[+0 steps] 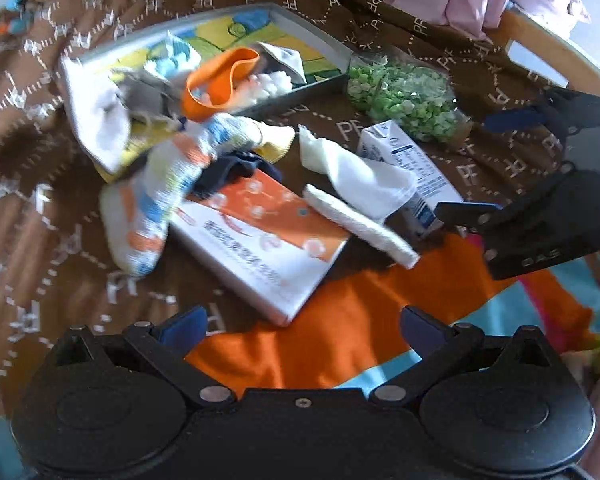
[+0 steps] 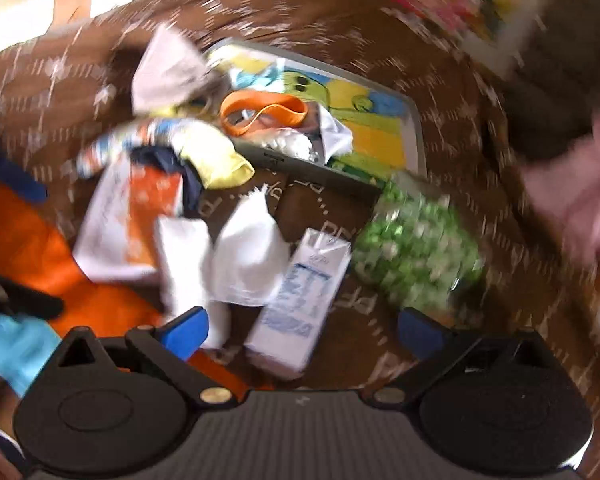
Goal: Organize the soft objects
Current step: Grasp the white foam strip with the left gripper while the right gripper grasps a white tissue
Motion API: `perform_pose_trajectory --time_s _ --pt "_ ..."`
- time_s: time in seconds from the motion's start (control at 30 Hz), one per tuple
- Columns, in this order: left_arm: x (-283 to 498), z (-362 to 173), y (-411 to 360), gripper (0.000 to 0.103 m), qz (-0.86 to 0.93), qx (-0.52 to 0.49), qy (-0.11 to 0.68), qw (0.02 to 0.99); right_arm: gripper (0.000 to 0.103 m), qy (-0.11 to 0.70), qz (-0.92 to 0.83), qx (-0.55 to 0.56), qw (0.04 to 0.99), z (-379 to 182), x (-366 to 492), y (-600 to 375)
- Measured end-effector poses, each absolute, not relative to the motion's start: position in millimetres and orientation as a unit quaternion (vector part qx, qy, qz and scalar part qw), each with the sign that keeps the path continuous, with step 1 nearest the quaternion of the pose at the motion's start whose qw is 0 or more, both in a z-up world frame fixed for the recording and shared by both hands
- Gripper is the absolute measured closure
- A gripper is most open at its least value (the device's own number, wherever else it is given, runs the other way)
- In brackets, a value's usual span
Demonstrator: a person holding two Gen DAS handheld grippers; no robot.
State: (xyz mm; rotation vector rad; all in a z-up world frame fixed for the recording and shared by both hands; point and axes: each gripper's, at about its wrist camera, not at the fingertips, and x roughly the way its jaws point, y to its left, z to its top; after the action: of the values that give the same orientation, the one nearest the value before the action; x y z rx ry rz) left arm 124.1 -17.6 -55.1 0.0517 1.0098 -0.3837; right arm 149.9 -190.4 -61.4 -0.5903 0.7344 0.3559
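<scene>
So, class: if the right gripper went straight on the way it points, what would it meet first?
Probably the milk carton, lying just ahead between the open fingers of the right gripper; blur makes depth uncertain.

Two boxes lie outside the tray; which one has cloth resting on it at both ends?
The orange-and-white box: a navy cloth overlaps its far end and a white roll its near corner. The milk carton has only white tissue against it.

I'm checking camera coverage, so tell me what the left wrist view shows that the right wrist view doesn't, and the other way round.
Only the left wrist view shows the right gripper, open, at its right edge. Only the right wrist view, blurred, shows the milk carton's full length between its own open fingers. Both show the tray with the orange band, the white cloth, the orange-and-white box and the green bag.
</scene>
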Motion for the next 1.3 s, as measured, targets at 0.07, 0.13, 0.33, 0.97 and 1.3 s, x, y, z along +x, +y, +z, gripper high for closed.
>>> perform_pose_trajectory --time_s 0.07,0.13,0.33,0.97,1.3 --pt "128 -56 -13 0.001 -0.187 -0.012 0.488 0.853 0.000 0.331 0.174 -0.309 0.874 -64 152 -192" --pt "132 -57 -9 0.001 -0.190 -0.059 0.492 0.848 0.000 0.324 0.184 -0.316 0.873 -65 156 -194" --pt "144 -72 -15 0.004 -0.199 -0.222 0.492 0.818 0.001 0.279 0.248 -0.377 0.848 -72 157 -186" --pt "133 -93 -29 0.028 -0.148 -0.305 0.448 0.828 0.006 0.265 0.311 -0.381 0.829 -88 171 -199" --pt "139 -130 -39 0.036 -0.052 -0.412 0.445 0.793 0.013 0.234 0.339 -0.402 0.818 -90 163 -194"
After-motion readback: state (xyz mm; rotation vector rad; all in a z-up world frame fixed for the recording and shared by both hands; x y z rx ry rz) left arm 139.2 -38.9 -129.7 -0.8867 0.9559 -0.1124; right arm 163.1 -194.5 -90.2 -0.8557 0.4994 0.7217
